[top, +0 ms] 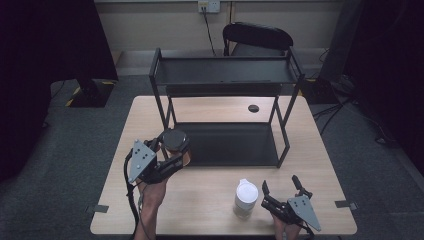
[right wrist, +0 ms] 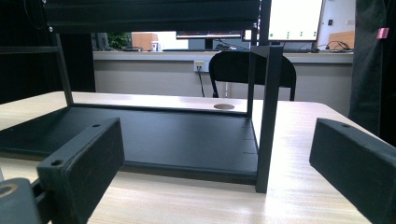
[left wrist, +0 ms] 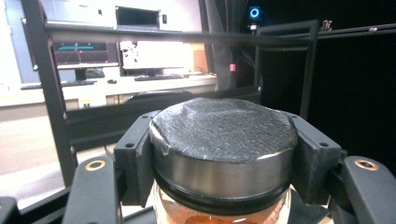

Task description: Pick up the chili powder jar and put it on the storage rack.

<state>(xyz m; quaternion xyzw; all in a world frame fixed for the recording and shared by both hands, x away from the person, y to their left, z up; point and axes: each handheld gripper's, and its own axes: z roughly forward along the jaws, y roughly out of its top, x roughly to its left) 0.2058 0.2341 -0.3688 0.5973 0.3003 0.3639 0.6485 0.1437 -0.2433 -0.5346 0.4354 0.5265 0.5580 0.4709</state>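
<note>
two tools are in use: the left tool [top: 172, 154] grips a dark-lidded jar [left wrist: 223, 140] beside the rack [top: 227, 70]; its own view reveals orange contents. the right tool [top: 282, 191] rests released on the desk [top: 210, 195], near a white jar [top: 246, 198].

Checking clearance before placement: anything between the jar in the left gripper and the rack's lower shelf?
Nothing visible. The left gripper holds the jar at the front left edge of the rack; its lower shelf is bare. The white-lidded jar stands apart, nearer the right gripper.

Shelf rack [top: 227, 117] mid-table [top: 320, 170]; white-lidded jar [top: 246, 198] before it, right of centre.
</note>
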